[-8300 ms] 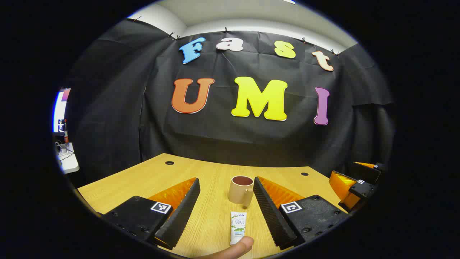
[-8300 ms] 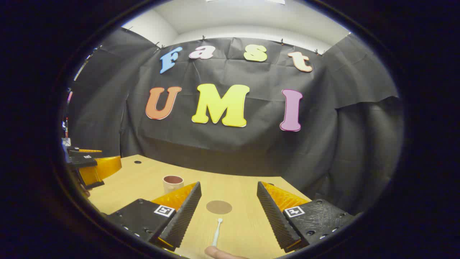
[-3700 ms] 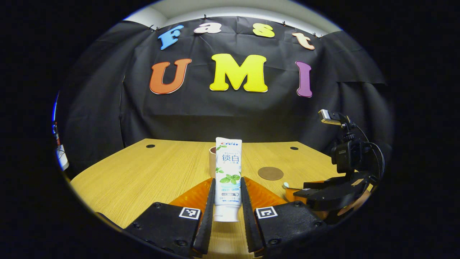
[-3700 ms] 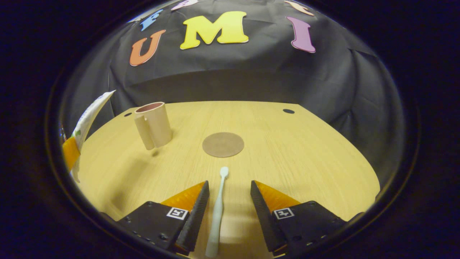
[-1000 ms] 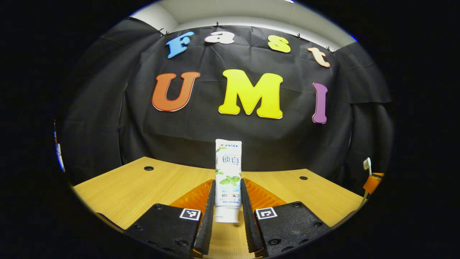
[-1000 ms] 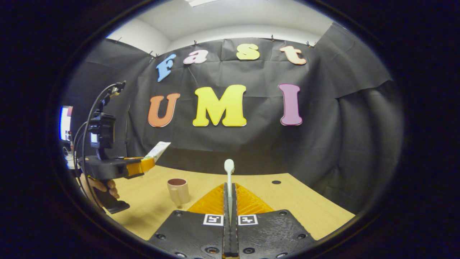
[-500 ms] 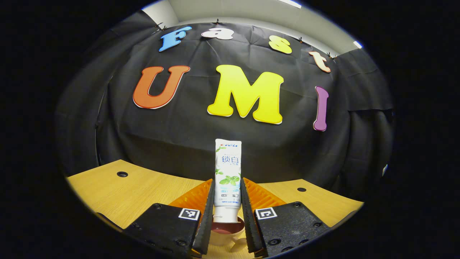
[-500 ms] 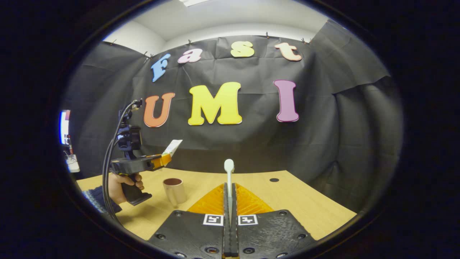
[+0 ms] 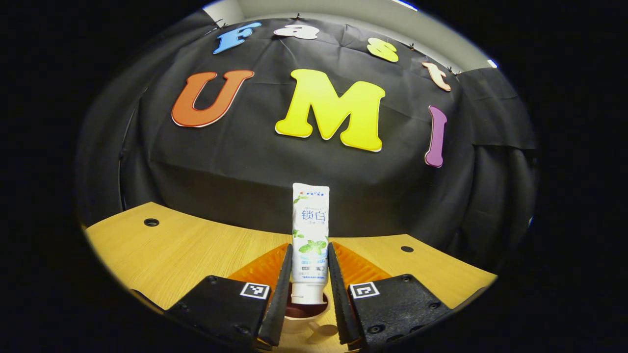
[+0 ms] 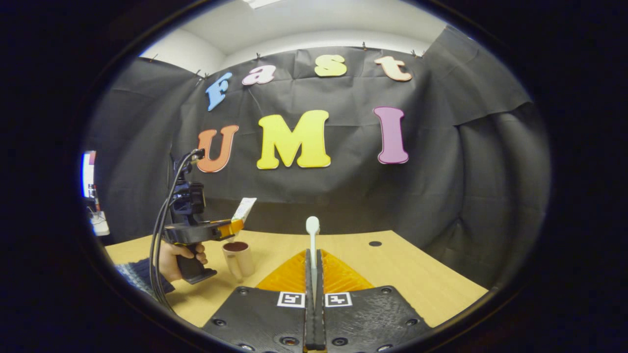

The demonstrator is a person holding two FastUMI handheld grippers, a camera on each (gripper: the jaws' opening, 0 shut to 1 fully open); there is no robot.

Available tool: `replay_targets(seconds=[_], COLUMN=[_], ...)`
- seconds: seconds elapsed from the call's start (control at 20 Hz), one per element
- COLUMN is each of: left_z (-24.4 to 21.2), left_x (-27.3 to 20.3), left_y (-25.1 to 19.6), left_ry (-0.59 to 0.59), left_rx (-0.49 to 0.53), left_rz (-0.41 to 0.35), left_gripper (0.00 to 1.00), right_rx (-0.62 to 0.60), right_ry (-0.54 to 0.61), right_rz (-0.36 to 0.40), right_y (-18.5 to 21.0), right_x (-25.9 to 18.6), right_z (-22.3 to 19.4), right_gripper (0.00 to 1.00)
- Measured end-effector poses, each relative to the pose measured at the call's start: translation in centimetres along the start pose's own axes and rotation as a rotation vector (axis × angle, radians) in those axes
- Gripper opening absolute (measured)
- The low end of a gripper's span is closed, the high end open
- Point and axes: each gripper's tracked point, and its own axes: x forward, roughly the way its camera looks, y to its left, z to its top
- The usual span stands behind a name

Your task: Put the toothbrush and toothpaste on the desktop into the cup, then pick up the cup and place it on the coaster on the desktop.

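In the left gripper view, my left gripper (image 9: 308,267) is shut on a white toothpaste tube (image 9: 310,230) held upright, its cap end just over the mouth of the beige cup (image 9: 303,319) below. In the right gripper view, the left gripper (image 10: 230,228) hangs over the same cup (image 10: 238,261) at the left, with the toothpaste tube (image 10: 244,208) tilted up from it and a hand (image 10: 177,255) on its handle. My right gripper (image 10: 313,257) is shut on a white toothbrush (image 10: 312,240), head up, well above the table.
The wooden table (image 10: 417,284) stretches to the right of the cup, with a small round hole (image 10: 375,243) near its back edge. Two such holes (image 9: 151,222) show in the left gripper view. The black cloth wall stands close behind.
My left gripper has sunk a little further over the cup, bringing the tube's cap end nearer its mouth. The right gripper has stayed put with the toothbrush.
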Motion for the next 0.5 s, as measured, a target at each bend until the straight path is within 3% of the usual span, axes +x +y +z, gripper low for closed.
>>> replay_targets(seconds=[0.05, 0.2, 0.3, 0.35, 0.4, 0.5], left_z=[0.01, 0.57, -0.18, -0.15, -0.41, -0.21], left_x=[-0.06, -0.15, -0.25, -0.39, -0.33, -0.46], left_y=[0.17, 0.38, 0.58, 0.65, 0.62, 0.68], left_ry=[0.001, -0.014, 0.004, 0.012, 0.017, 0.020], left_rx=[-0.003, 0.002, 0.010, 0.012, 0.008, 0.001], left_rz=[0.001, 0.004, 0.001, 0.004, 0.003, 0.004], left_gripper=[0.52, 0.40, 0.40, 0.27, 0.40, 0.40], right_rx=[-0.002, 0.000, -0.002, -0.005, -0.006, -0.006], right_ry=[0.001, 0.012, 0.013, 0.013, 0.014, 0.014], right_rz=[0.000, 0.007, 0.005, 0.003, 0.003, 0.004], right_y=[-0.02, 0.23, 0.17, 0.19, 0.21, 0.24], right_x=[0.12, -0.04, 0.06, 0.16, 0.24, 0.44], right_z=[-0.10, -0.45, -0.44, -0.47, -0.44, -0.51], right_gripper=[0.00, 0.00, 0.00, 0.00, 0.00, 0.00])
